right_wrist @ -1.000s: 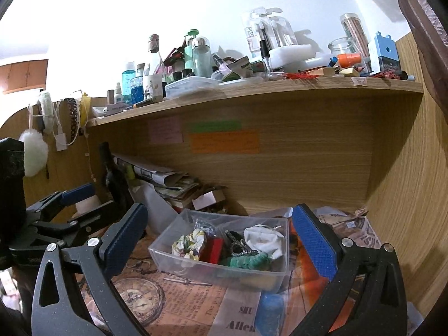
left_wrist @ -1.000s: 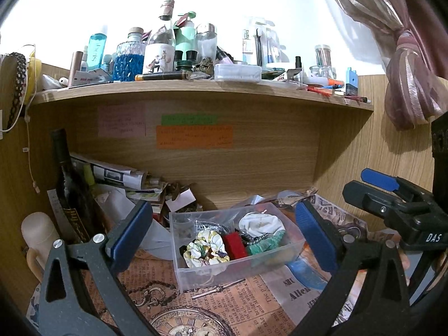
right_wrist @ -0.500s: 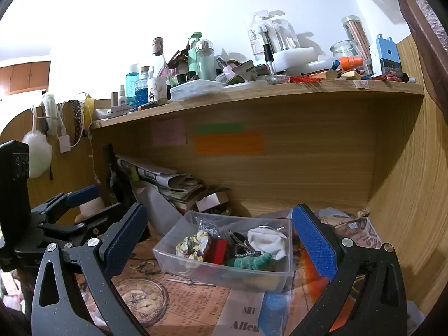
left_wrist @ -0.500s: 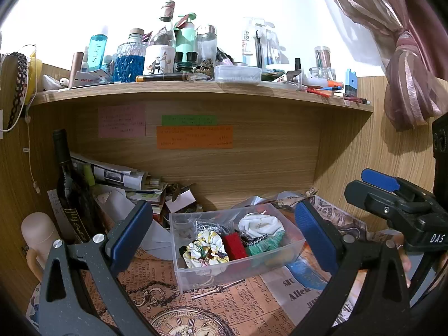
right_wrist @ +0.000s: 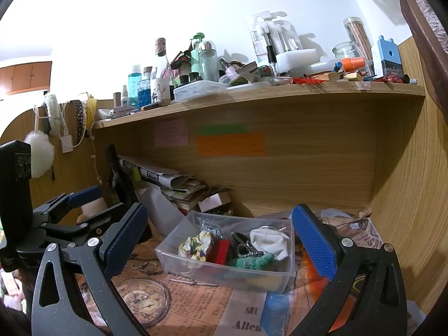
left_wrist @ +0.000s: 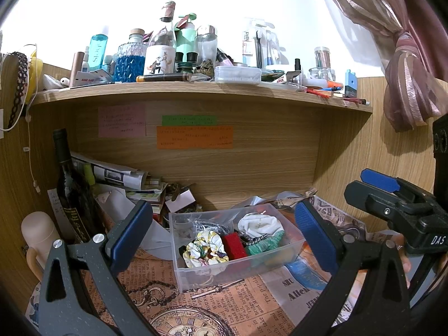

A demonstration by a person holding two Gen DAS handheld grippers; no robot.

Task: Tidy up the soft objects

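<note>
A clear plastic box (left_wrist: 238,270) (right_wrist: 224,273) sits on the paper-covered desk under the shelf. Inside lie a floral scrunchie (left_wrist: 204,252) (right_wrist: 196,245), a red block (left_wrist: 233,245) (right_wrist: 219,250), a green scrunchie (left_wrist: 266,245) (right_wrist: 253,261), a white cloth (left_wrist: 260,225) (right_wrist: 270,242) and a dark beaded band. My left gripper (left_wrist: 221,236) is open, its fingers spread either side of the box from the near side, nothing held. My right gripper (right_wrist: 218,239) is open too, framing the box, also empty. Each gripper shows in the other's view.
A dark wine bottle (left_wrist: 70,184), a pale flask (left_wrist: 40,238) and stacked papers (left_wrist: 117,176) crowd the back left. The shelf (left_wrist: 196,89) above holds several bottles and jars. A metal key (left_wrist: 217,288) lies before the box. A curtain (left_wrist: 406,84) hangs at right.
Both views have drifted slightly upward and back; the box sits a little lower in the frames. Both grippers stay open and empty.
</note>
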